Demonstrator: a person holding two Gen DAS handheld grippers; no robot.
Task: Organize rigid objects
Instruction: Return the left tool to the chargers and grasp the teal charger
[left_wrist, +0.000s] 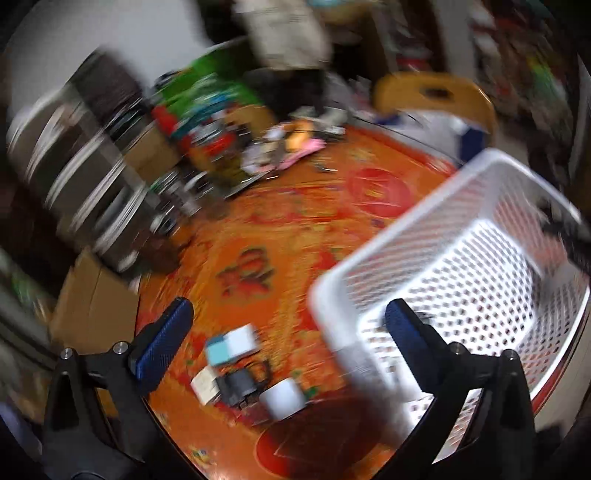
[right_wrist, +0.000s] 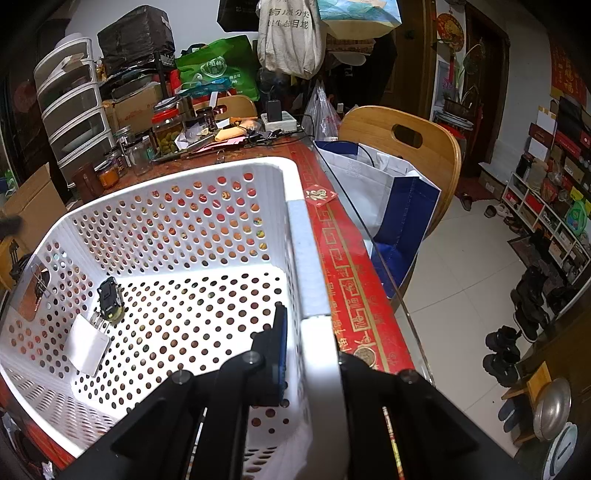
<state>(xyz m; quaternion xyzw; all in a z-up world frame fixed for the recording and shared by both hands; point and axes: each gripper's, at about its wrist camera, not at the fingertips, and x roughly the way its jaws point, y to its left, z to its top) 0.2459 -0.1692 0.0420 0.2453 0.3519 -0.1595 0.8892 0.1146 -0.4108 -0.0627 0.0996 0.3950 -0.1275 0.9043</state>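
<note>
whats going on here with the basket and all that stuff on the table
A person with a gripper in each hand is sorting small items into a white basket. The right gripper is shut on the basket's near wall, holding it. The left gripper is open and empty above the table. A white charger and a black plug already lie in the basket; a few small boxes and a black adapter are on the table.

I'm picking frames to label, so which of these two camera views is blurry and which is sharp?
Left wrist view: heavy motion smear across the table clutter and the white basket; only the open left claw looks crisp. Right wrist view: sharp throughout, fisheye bending at the edges.
</note>
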